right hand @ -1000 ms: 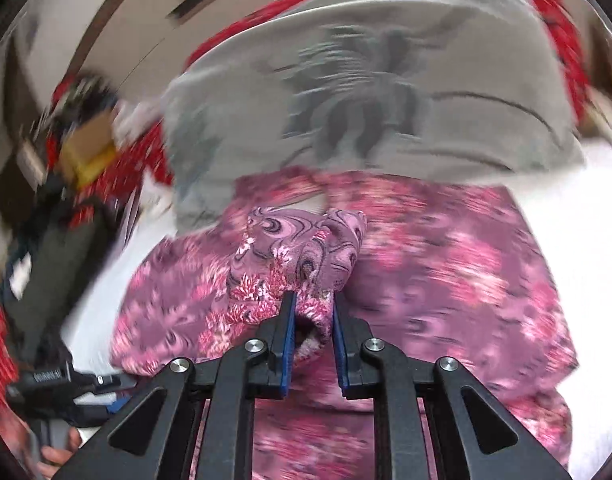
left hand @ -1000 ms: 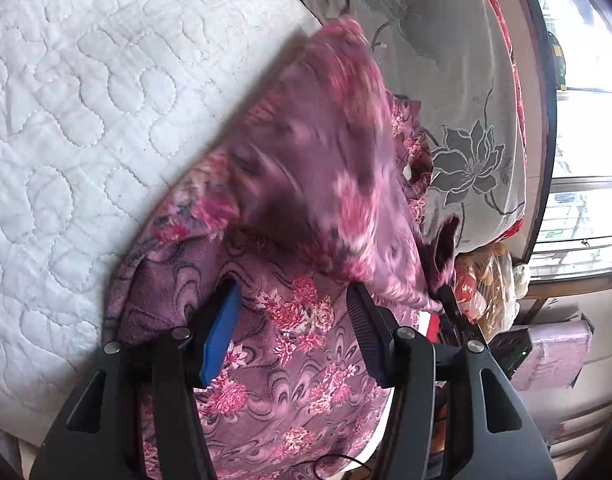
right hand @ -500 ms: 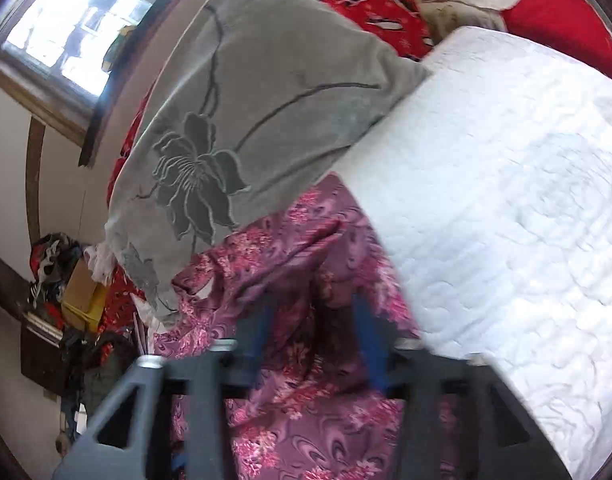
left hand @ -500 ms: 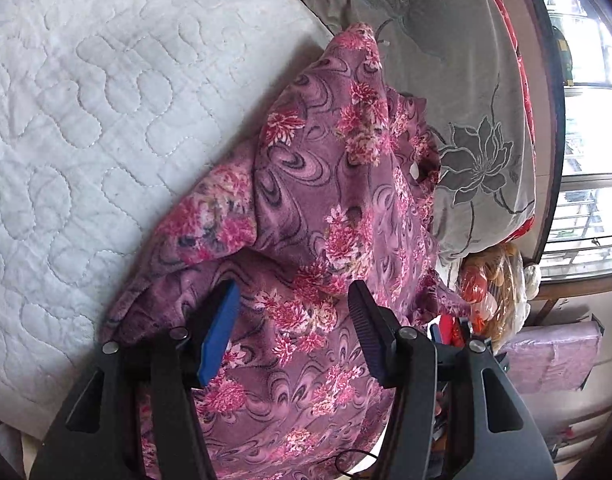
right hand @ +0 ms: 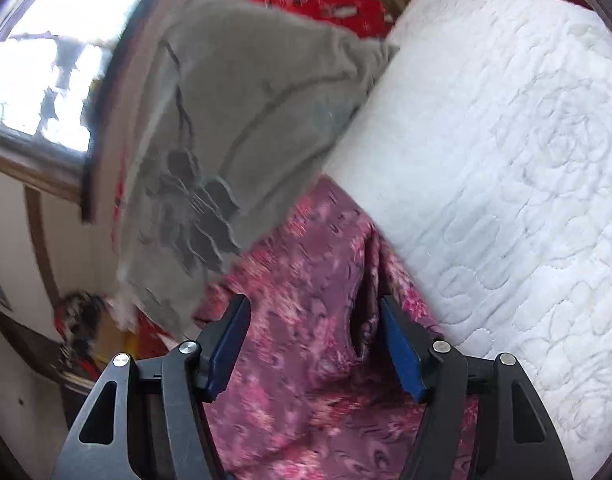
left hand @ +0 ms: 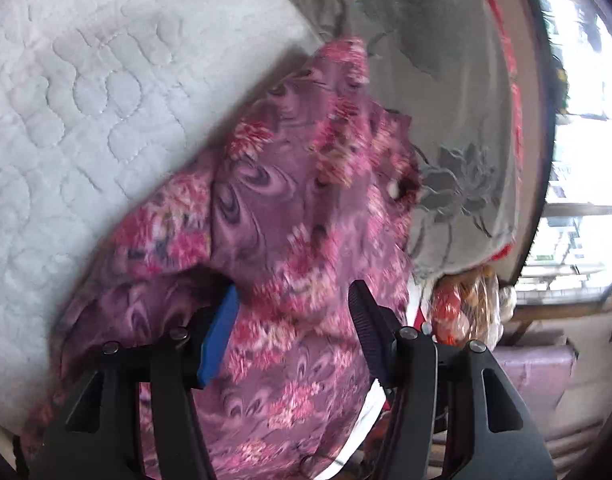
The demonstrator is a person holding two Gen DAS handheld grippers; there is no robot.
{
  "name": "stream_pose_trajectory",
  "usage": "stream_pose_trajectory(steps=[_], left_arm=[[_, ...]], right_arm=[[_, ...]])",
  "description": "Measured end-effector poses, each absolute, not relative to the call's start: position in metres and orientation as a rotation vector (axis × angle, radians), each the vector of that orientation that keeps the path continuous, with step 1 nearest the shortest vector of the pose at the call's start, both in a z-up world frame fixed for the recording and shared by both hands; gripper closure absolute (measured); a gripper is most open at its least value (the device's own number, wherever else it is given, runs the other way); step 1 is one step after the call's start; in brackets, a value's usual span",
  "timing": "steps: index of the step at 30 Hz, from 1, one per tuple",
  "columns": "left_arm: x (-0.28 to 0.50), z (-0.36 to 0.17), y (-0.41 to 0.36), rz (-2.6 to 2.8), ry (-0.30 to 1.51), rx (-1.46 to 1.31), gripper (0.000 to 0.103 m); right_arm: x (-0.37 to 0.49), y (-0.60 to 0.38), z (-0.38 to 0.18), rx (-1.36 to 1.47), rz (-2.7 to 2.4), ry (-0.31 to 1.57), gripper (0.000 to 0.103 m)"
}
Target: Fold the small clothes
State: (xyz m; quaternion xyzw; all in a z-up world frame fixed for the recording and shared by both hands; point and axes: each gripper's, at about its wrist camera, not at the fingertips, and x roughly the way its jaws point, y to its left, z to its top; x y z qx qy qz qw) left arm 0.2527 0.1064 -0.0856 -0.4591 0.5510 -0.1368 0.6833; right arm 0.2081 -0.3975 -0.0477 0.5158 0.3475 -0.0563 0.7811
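Floral garment (left hand: 297, 240), one; left hand-held gripper (left hand: 293, 320) agape, right hand-held gripper (right hand: 314, 340) opening, both empty.

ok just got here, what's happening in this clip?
A person with a handheld gripper in each hand is folding a purple floral garment on a white quilted bed cover, next to a grey flower-print pillow. The right gripper is opening its jaws, with nothing pinched; the garment lies below them. The left gripper sits open over the near part of the garment, not clamped on it. One flap is folded over; the fold looks unfinished.
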Motion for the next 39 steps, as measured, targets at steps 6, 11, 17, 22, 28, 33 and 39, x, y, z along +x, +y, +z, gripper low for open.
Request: stream_pose_trajectory(steps=[6, 11, 17, 22, 28, 33, 39], left_arm=[[0.266, -0.049, 0.120, -0.303, 1.116, -0.980, 0.086], [0.266, -0.051, 0.123, -0.259, 1.139, -0.918, 0.087], [0.248, -0.083, 0.125, -0.199, 1.270, -0.838, 0.087], [0.236, -0.047, 0.122, -0.320, 1.202, -0.775, 0.087], [0.293, -0.006, 0.070, -0.361, 1.121, -0.533, 0.052], [0.344, -0.055, 0.034, -0.237, 1.244, -0.328, 0.052], [0.338, -0.052, 0.040, -0.228, 1.266, -0.292, 0.049]], right_arm=[[0.235, -0.395, -0.016, 1.007, -0.012, 0.725, 0.097], [0.223, -0.404, 0.021, 0.952, 0.045, 0.581, 0.097], [0.211, -0.398, -0.050, 0.829, -0.098, 0.905, 0.095], [0.184, -0.416, -0.026, 0.838, -0.152, 0.783, 0.089], [0.220, -0.397, 0.003, 0.728, -0.061, 0.731, 0.080], [0.255, -0.357, -0.023, 0.617, -0.020, 0.830, 0.080], [0.273, -0.352, -0.038, 0.586, -0.037, 0.948, 0.084]])
